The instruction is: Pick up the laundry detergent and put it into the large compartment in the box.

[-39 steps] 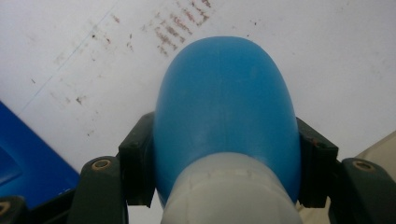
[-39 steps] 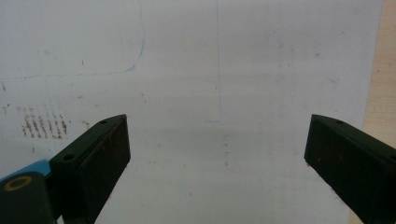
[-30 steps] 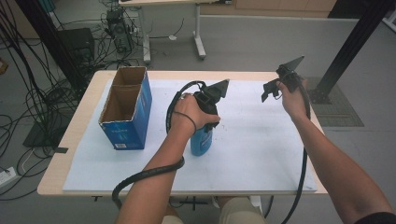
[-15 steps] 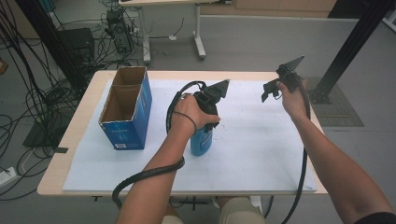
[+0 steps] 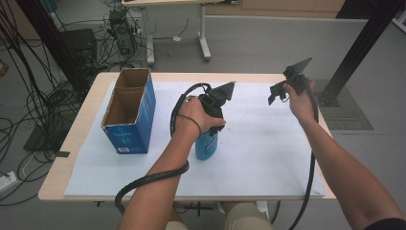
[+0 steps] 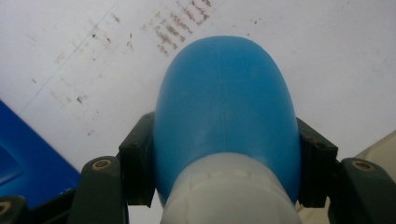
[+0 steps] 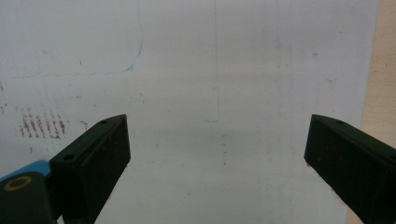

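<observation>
Grippers two: left gripper (image 6: 224,154) clamped round one blue bottle (image 6: 226,107), right gripper (image 7: 217,154) wide apart, beside one cardboard box (image 5: 128,112).

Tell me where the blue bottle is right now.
In the high view the blue bottle stands near the middle of the white sheet, right of the cardboard box, clamped between the left gripper's jaws.

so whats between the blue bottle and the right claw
Nothing: in the high view only bare white mat lies between the blue bottle and the right claw.
</observation>
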A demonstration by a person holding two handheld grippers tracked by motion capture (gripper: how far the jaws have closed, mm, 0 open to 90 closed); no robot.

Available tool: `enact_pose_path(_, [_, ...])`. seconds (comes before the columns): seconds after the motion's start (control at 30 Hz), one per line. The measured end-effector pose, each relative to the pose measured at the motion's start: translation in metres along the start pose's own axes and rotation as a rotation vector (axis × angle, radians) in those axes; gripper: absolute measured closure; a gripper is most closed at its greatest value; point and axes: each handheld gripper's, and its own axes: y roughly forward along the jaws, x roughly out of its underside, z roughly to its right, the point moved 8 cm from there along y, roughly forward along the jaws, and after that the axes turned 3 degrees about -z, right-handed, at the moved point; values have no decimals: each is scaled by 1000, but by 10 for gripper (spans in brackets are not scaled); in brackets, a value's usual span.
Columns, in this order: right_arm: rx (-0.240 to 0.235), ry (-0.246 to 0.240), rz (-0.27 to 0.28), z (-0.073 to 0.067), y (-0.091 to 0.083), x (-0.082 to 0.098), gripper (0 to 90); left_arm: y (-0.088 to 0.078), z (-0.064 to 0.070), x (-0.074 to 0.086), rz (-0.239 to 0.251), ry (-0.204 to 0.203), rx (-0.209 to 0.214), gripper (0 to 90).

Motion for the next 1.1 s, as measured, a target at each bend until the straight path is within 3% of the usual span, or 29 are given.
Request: enact_pose_path(1.1, [-4,-4,-1,-2,-1,1,70,0,-1,0,-2,-5,4,378])
